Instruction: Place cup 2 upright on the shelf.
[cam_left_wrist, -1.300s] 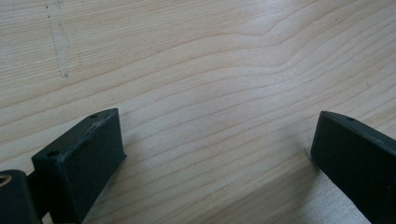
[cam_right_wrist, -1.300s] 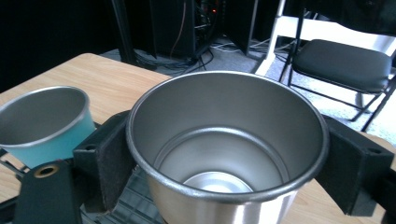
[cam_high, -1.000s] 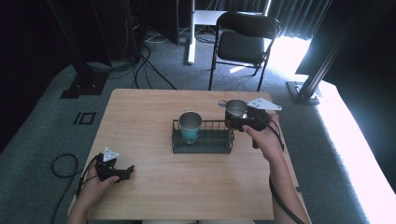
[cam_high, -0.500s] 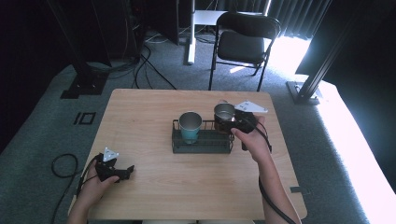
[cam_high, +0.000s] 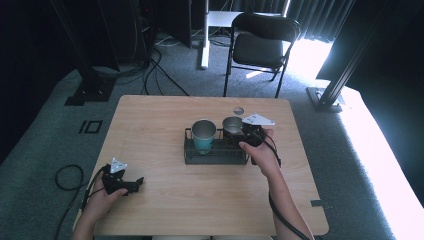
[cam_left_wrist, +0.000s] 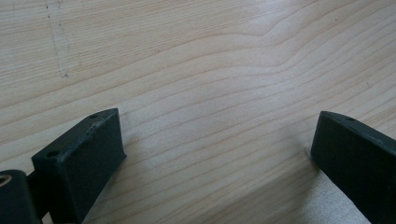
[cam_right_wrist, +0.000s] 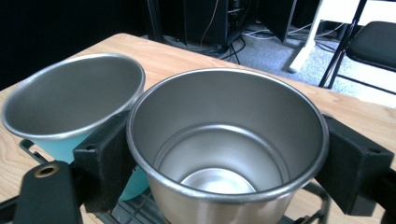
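steel cup (cam_right_wrist: 226, 144) in right gripper (cam_right_wrist: 224, 154) over rack (cam_high: 216, 151); left gripper (cam_left_wrist: 217, 158) spread near table (cam_high: 150, 120) edge

A pale wooden table (cam_high: 165, 125) stands on grey carpet. A black wire rack (cam_high: 215, 155) sits on it right of centre, with a small round disc (cam_high: 238, 110) near the far edge.

— What stands beyond the wooden table (cam_high: 160, 125)?
— A black folding chair (cam_high: 262, 47), on grey carpet (cam_high: 55, 130), facing the far edge. Just left of it rises a white post (cam_high: 204, 35).
— And the floor?
— Dark cables (cam_high: 152, 62) trail behind the far left corner, near a black base plate (cam_high: 90, 92). Bright sunlight falls on the right.
— Anything on the tabletop?
— A small grey round mark (cam_high: 238, 110) near the far edge.
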